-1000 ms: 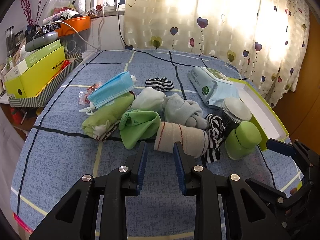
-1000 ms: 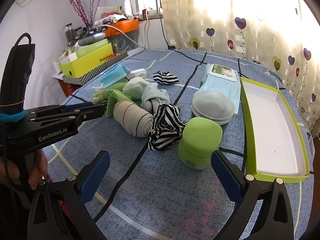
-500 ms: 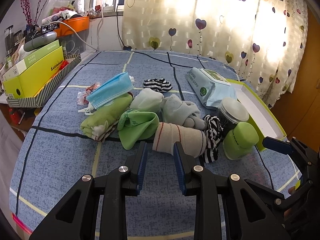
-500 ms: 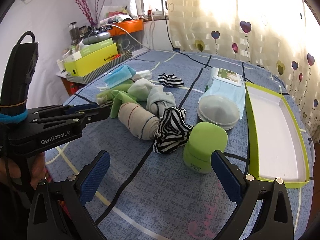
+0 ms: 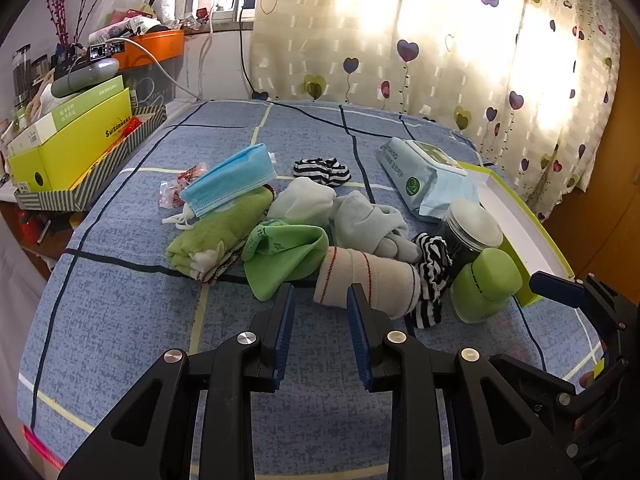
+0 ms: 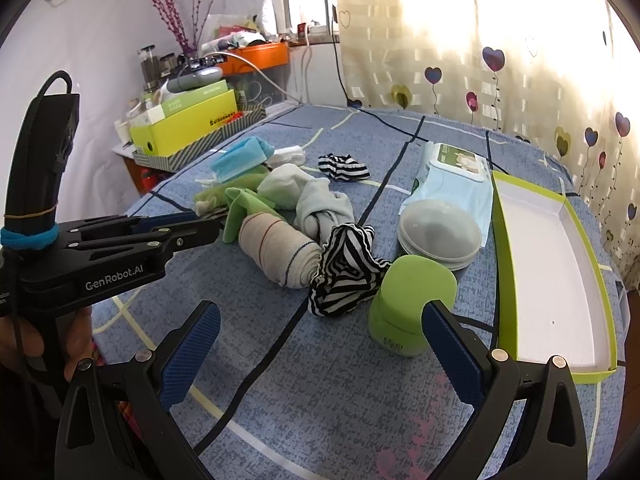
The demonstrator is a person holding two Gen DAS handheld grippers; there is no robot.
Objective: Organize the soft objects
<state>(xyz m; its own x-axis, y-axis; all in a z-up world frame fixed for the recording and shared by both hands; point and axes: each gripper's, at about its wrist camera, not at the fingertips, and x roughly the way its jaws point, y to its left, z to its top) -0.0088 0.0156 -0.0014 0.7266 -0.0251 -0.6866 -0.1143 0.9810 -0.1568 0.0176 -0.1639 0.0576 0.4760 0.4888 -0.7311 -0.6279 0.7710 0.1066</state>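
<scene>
— Jaws first: how do yours stand?

— My left gripper has its jaws parted only a little, a narrow gap with nothing between them. They hover low over the blue checked bedspread, right in front of the rolled beige sock; from this angle one blue pad overlaps the roll's near edge, but I can't tell whether it touches. My right gripper has its jaws spread wide and empty, above bare bedspread.

— Where are the soft things?

— Heaped mid-bed. The beige roll lies with a black-and-white striped sock bunched against its end. Behind it sit a knotted grey sock and a pale whitish one. A bright green cloth lies just beside the roll, touching a folded light-green towel, and a blue face mask rests on top of that towel. A second striped sock lies apart, farther back.

— And near your right jaws?

— A green capped bottle stands just ahead of my right pad, touching the striped sock. Behind it is a lidded clear jar, then a pack of wet wipes. An open green tray with a white inside lies alongside, to the right.
</scene>
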